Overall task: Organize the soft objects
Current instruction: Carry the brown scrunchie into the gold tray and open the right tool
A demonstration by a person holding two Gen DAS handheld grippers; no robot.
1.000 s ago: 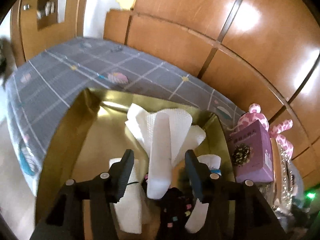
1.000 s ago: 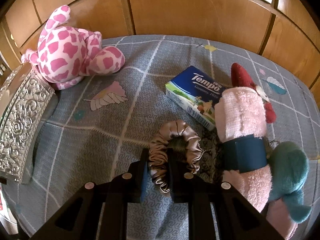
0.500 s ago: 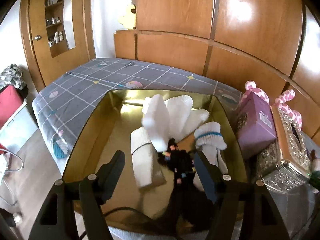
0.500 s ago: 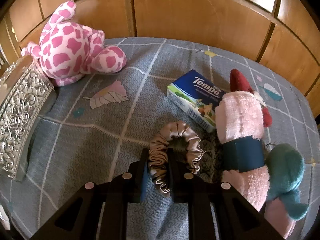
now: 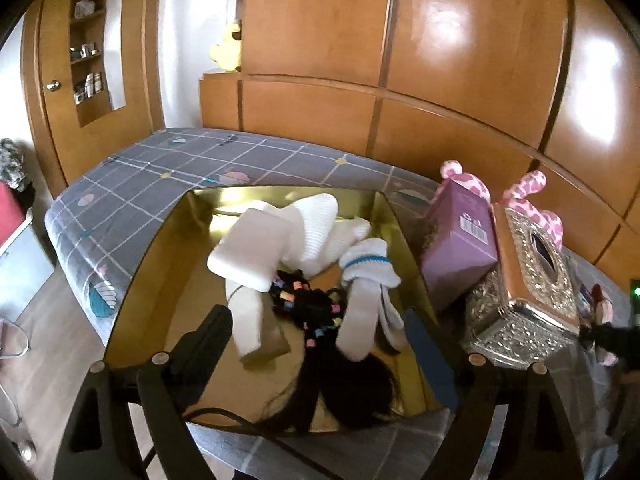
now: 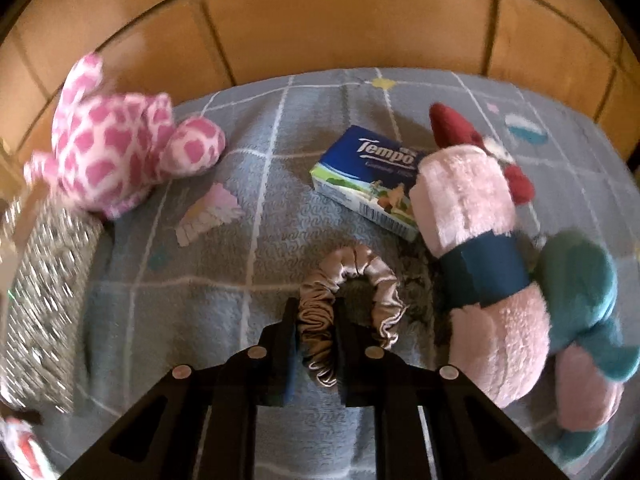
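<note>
- Right now your right gripper [image 6: 316, 320] is clamped on the near left side of the beige satin scrunchie [image 6: 348, 300]; one finger sits outside the ring, the other inside its hole, and the far arc of the scrunchie curves away ahead of the tips.
- Just right of the scrunchie lies the pink plush toy [image 6: 476, 248] with its dark blue band, close enough to crowd that side; a teal plush [image 6: 580, 300] lies against it further right.
- Ahead, the Tempo tissue pack [image 6: 368, 184] touches the pink plush toy's upper end.
- To your left the grey checked bedcover [image 6: 208, 280] runs bare up to the pink-spotted plush [image 6: 120, 160] and the silver embossed box [image 6: 44, 288], both blurred.
- Your left gripper [image 5: 320, 336] hangs spread wide and holding nothing above the gold tray [image 5: 160, 264].
- Inside the tray, white folded cloths [image 5: 280, 236] fill the far middle, a black hair tie with coloured beads [image 5: 308, 304] lies between your fingertips, and a white sock with a blue stripe [image 5: 368, 288] lies nearer the right finger.
- Beside the tray's right wall stand a purple box [image 5: 460, 248] and the silver box, tight against that edge; the tray's left wall faces open bedcover.
</note>
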